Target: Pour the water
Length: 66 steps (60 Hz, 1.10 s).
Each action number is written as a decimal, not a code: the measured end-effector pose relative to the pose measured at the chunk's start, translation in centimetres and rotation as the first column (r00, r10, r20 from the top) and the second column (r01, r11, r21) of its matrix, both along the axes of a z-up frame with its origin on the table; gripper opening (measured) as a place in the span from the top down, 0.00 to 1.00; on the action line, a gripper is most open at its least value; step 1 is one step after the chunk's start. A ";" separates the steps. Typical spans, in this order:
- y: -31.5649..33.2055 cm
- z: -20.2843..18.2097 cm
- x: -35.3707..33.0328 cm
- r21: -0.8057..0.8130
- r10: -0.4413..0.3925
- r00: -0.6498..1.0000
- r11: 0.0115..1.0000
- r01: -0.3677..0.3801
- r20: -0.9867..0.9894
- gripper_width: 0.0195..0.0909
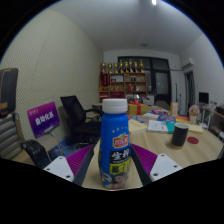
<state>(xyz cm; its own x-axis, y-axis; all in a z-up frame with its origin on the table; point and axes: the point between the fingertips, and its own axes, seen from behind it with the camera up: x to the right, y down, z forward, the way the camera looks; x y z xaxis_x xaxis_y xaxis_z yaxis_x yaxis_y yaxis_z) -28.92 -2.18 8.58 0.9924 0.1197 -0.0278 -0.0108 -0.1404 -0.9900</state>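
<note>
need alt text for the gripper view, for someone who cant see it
A blue plastic bottle with a white cap stands upright between the gripper's two pink-padded fingers, which press on its sides. Beyond it, a light wooden table holds a dark cup and scattered items, with a black office chair and a shelf of bottles behind.

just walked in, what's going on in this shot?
A person's handheld gripper has a blue bottle with a white cap between its fingers. The pads sit close against both sides of it, so it looks gripped, and the bottle stands upright, cap on, not tipped. Beyond it on the table stands a dark cup among some clutter, apart from the bottle. No pouring is under way yet. Office chairs and shelves fill the background.
</note>
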 end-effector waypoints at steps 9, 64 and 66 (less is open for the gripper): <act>0.9 -0.4 0.1 0.028 -0.013 0.999 1.000 0.014 -0.043 0.41; 7.8 10.2 10.9 0.076 0.153 0.331 0.969 -0.234 -0.931 0.62; 8.2 10.0 11.4 0.063 0.119 0.216 0.966 -0.250 -0.969 0.62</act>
